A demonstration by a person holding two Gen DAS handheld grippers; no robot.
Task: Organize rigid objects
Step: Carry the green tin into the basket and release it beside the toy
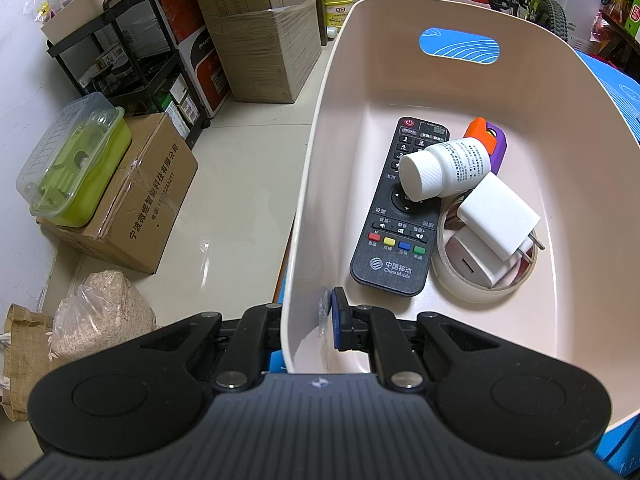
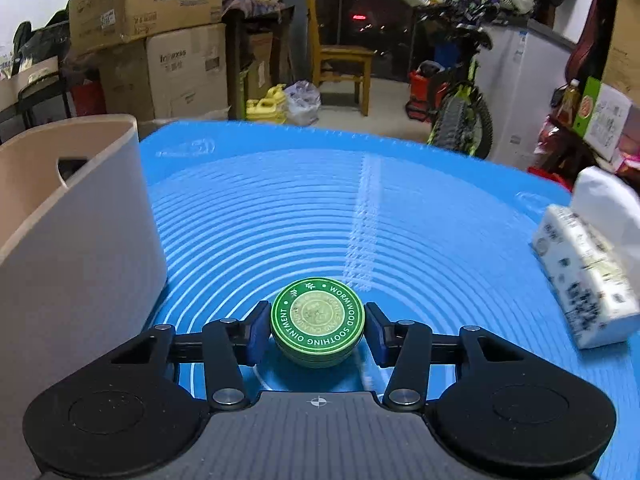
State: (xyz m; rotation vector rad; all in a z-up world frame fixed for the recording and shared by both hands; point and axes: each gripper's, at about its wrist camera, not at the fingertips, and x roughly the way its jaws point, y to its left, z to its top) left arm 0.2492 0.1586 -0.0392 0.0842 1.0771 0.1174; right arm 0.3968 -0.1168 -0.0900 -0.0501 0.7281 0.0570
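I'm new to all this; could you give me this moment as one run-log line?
left gripper: shut on bin wall | right gripper: around green tin, contact unclear | tin: on blue mat

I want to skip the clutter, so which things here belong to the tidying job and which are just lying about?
Part of the job:
- beige bin, its wall pinched by the left gripper
- remote, pill bottle, white charger, tape roll, already inside
- green ointment tin, between the right gripper jaws

Lying about:
- tissue pack
- cardboard boxes
- bicycle
- wooden chair
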